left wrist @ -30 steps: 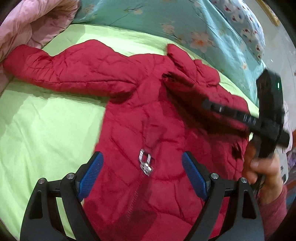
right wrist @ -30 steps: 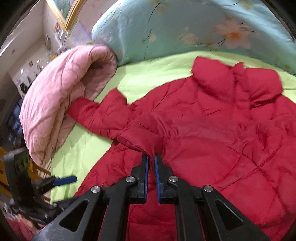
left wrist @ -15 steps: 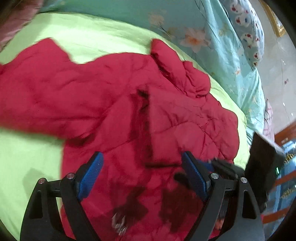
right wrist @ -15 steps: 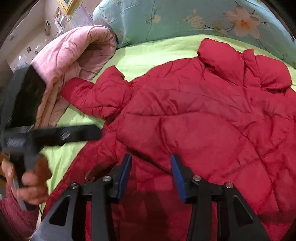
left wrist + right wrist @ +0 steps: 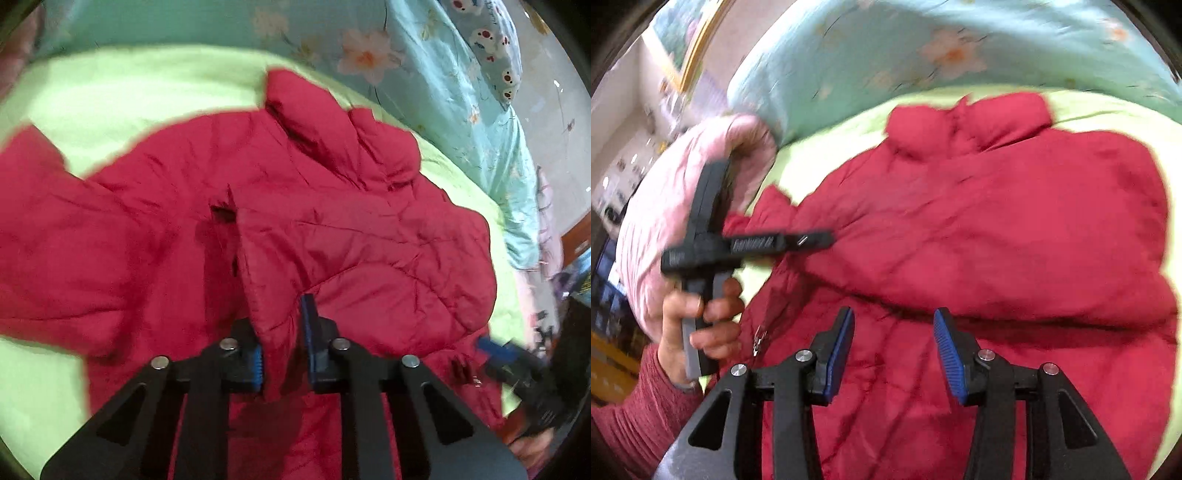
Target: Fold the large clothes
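A red quilted jacket (image 5: pixel 351 240) lies spread on the bed with its collar toward the pillows. One sleeve (image 5: pixel 369 266) is folded across the chest, and the other sleeve (image 5: pixel 55 240) stretches out to the left. My left gripper (image 5: pixel 282 332) is closing its jaws, and the folded sleeve's end is pinched between the blue pads. From the right wrist view the left gripper (image 5: pixel 816 239) reaches onto the jacket (image 5: pixel 997 221), held by a hand (image 5: pixel 701 314). My right gripper (image 5: pixel 892 325) hovers open over the jacket's lower front with nothing between its pads.
A lime-green sheet (image 5: pixel 110 92) covers the bed. A teal floral quilt (image 5: pixel 406 55) lies along the far side and a rolled pink quilt (image 5: pixel 665 206) at the left. A metal zipper pull (image 5: pixel 759 338) shows near the jacket's front edge.
My right gripper let go of the folded sleeve, opened and drew back. My left gripper moved across the jacket to the sleeve's end and closed from wide open onto it.
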Action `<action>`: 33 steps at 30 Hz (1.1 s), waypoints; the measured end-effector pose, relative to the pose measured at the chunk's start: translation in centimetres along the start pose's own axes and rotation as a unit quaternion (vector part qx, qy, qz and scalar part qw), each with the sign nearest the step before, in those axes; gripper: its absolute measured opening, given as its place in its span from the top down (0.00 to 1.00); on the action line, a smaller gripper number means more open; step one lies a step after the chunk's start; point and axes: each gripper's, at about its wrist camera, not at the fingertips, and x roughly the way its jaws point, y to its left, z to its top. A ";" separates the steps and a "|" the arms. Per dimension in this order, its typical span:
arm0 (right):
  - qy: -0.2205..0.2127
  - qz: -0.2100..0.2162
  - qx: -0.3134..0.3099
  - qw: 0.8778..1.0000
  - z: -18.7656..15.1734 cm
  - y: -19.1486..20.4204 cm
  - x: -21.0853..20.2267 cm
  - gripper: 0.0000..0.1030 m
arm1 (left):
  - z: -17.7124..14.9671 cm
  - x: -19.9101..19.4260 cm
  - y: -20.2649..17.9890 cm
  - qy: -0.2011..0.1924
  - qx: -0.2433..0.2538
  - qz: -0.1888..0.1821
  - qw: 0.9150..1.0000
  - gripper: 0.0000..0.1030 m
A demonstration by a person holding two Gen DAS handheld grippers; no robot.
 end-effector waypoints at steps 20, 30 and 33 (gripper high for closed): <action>0.006 -0.179 0.045 0.983 4.0 -11.5 2.4 0.58 | -1.0 1.5 3.4 0.000 0.024 0.045 0.999 0.81; 0.000 -0.184 0.027 0.983 3.7 -11.5 3.6 0.56 | -1.7 2.5 2.9 -0.015 0.050 0.081 0.995 0.75; -0.001 -0.194 0.033 0.980 3.8 -10.9 2.6 0.56 | -1.7 2.2 2.7 -0.014 0.053 0.089 0.995 0.74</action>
